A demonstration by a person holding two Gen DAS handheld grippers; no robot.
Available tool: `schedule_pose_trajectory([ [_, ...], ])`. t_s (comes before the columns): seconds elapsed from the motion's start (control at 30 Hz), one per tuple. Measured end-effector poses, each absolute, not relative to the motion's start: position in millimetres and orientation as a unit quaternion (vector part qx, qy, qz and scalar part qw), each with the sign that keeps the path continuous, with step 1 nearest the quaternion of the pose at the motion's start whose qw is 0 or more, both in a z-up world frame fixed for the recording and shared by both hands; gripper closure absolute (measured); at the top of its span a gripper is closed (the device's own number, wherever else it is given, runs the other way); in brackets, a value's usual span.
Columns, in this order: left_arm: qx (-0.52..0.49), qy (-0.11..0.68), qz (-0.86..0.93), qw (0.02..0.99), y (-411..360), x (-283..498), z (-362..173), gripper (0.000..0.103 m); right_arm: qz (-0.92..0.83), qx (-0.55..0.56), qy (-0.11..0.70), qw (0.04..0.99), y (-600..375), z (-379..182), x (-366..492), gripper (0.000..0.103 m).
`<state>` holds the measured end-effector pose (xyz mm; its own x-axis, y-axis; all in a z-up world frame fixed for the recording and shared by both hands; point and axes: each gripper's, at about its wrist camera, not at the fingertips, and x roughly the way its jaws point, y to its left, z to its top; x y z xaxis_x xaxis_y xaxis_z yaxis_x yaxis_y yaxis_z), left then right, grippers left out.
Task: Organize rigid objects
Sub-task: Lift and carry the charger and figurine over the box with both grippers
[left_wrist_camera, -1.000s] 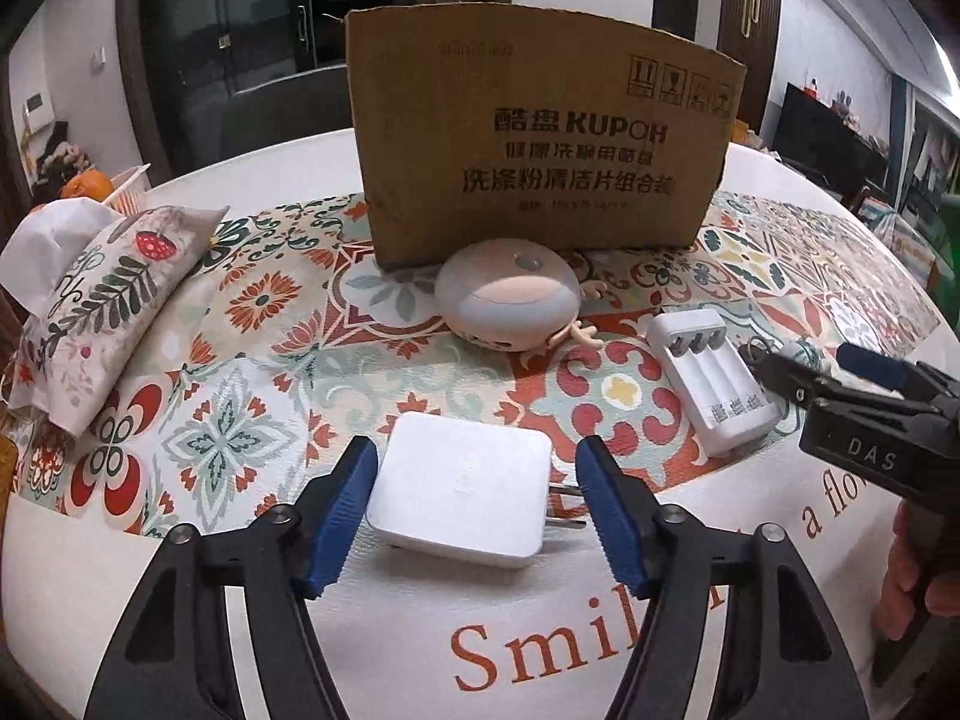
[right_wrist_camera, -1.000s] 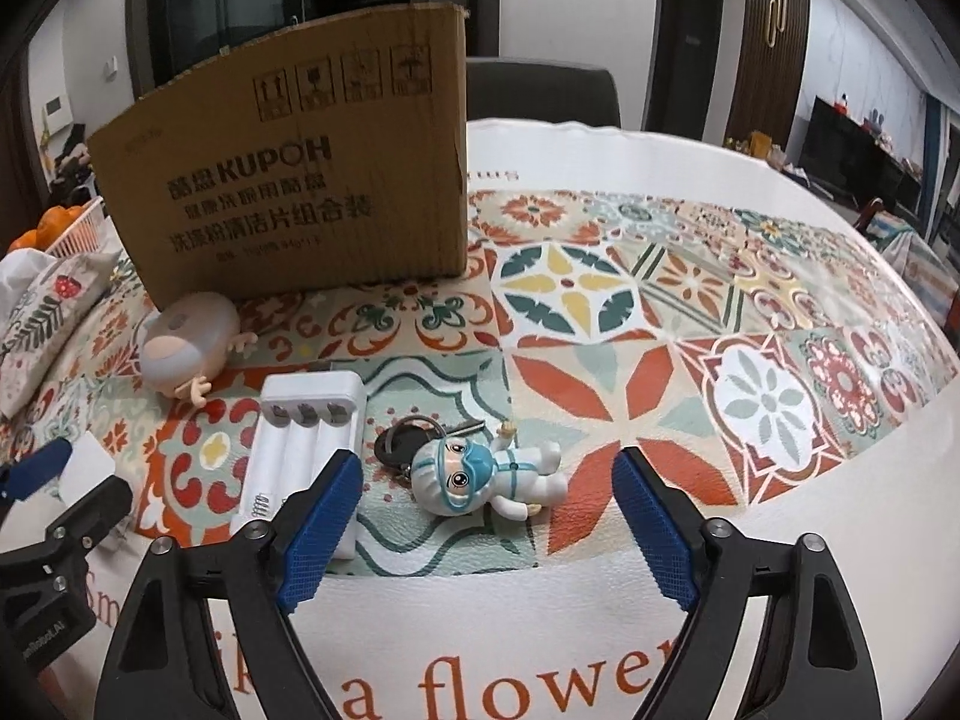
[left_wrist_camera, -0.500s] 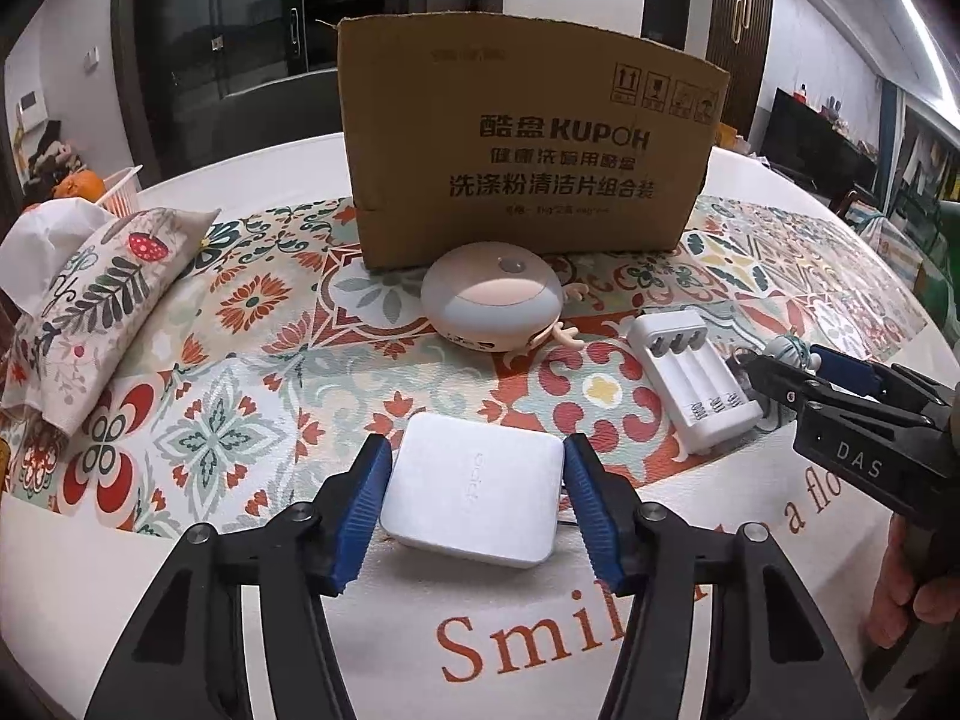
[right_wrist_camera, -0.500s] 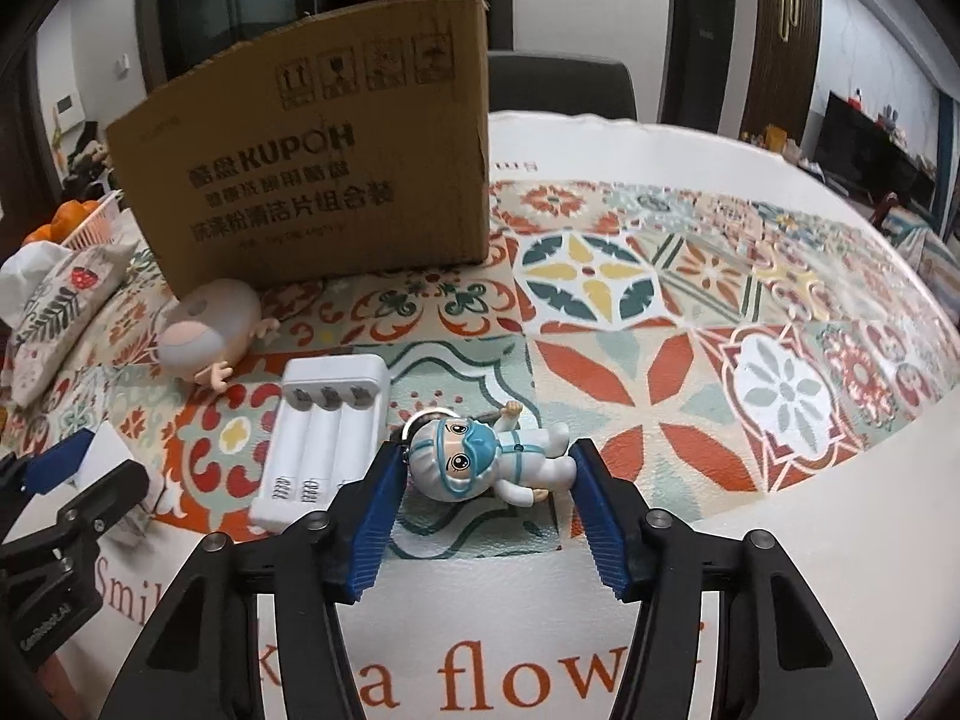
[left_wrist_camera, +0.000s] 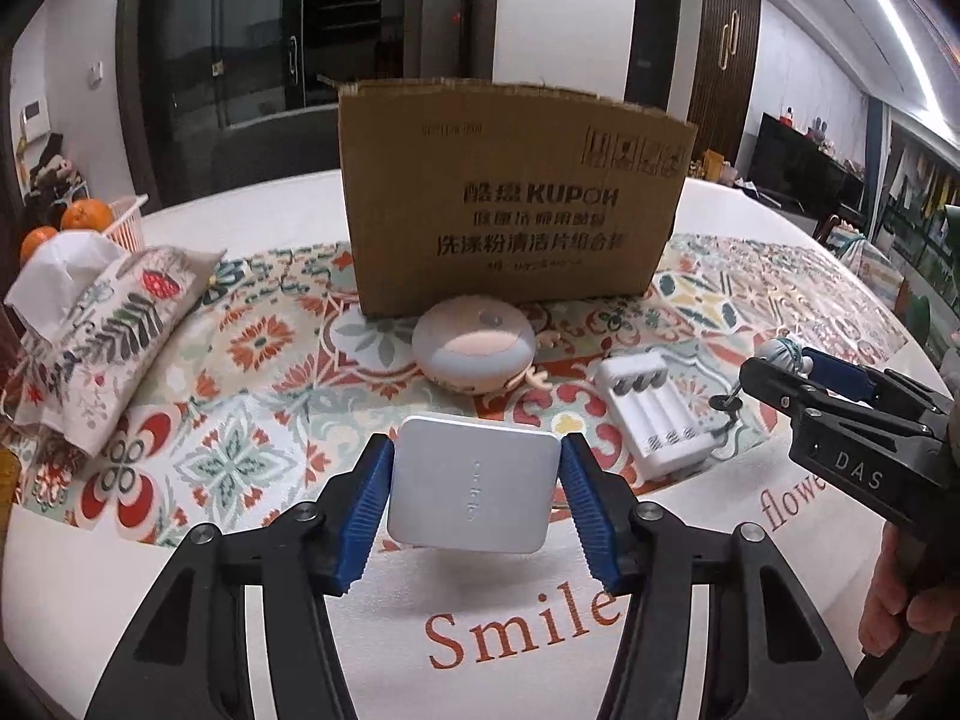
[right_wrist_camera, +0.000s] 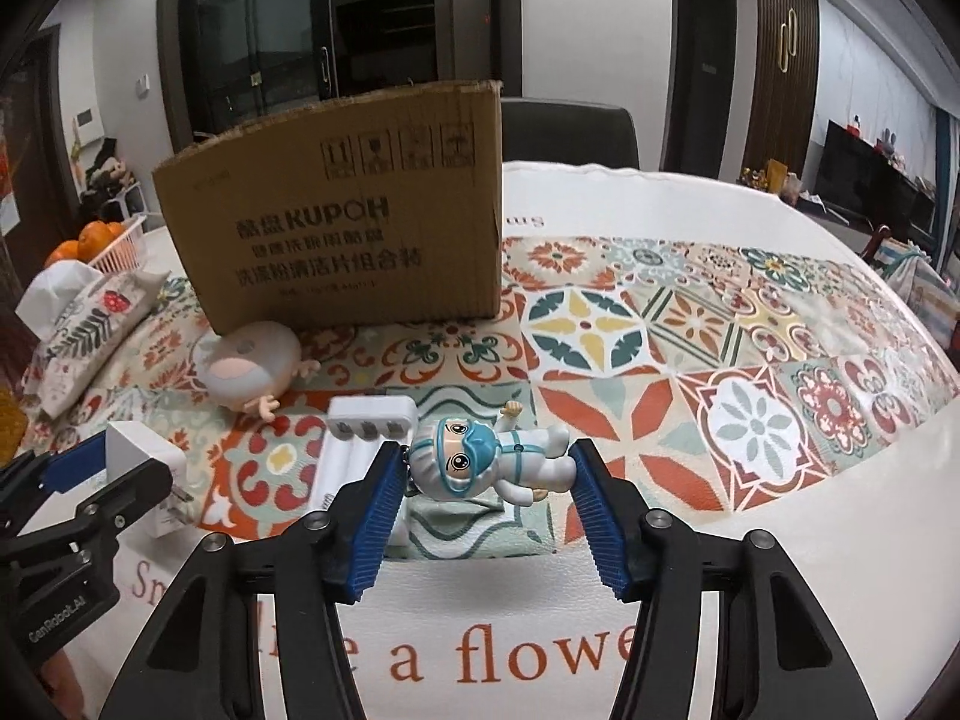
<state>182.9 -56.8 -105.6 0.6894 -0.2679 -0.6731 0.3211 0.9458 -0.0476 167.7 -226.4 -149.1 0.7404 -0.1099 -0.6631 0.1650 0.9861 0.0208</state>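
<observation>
My left gripper [left_wrist_camera: 474, 510] is shut on a white square charger [left_wrist_camera: 474, 492] and holds it lifted off the table. My right gripper [right_wrist_camera: 486, 516] is shut on a small figure keychain in a white suit and blue mask [right_wrist_camera: 489, 459], raised above the cloth. A white battery charger [left_wrist_camera: 654, 414] and a round pink-and-white toy [left_wrist_camera: 474, 348] lie on the patterned cloth in front of a brown cardboard box [left_wrist_camera: 510, 204]. The right gripper also shows at the right of the left wrist view [left_wrist_camera: 792, 372], with the keychain's ring hanging below it.
A tissue pouch with floral print [left_wrist_camera: 96, 324] lies at the left, with a pink basket of oranges [left_wrist_camera: 90, 222] behind it. The round table [left_wrist_camera: 510, 648] has a white cover with red lettering near its front edge. A dark chair [right_wrist_camera: 567, 132] stands behind the box.
Both grippers closed on their objects, the left on the white charger and the right on the figure keychain, and both have lifted them off the table.
</observation>
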Motion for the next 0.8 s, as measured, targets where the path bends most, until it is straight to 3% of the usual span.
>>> schedule_pose_trajectory([
  [0.8, 0.012, 0.285, -0.172, 0.943, -51, 179, -32, 0.047, -0.047, 0.033, 0.269, 0.962, -213, -79, 152, 0.046],
])
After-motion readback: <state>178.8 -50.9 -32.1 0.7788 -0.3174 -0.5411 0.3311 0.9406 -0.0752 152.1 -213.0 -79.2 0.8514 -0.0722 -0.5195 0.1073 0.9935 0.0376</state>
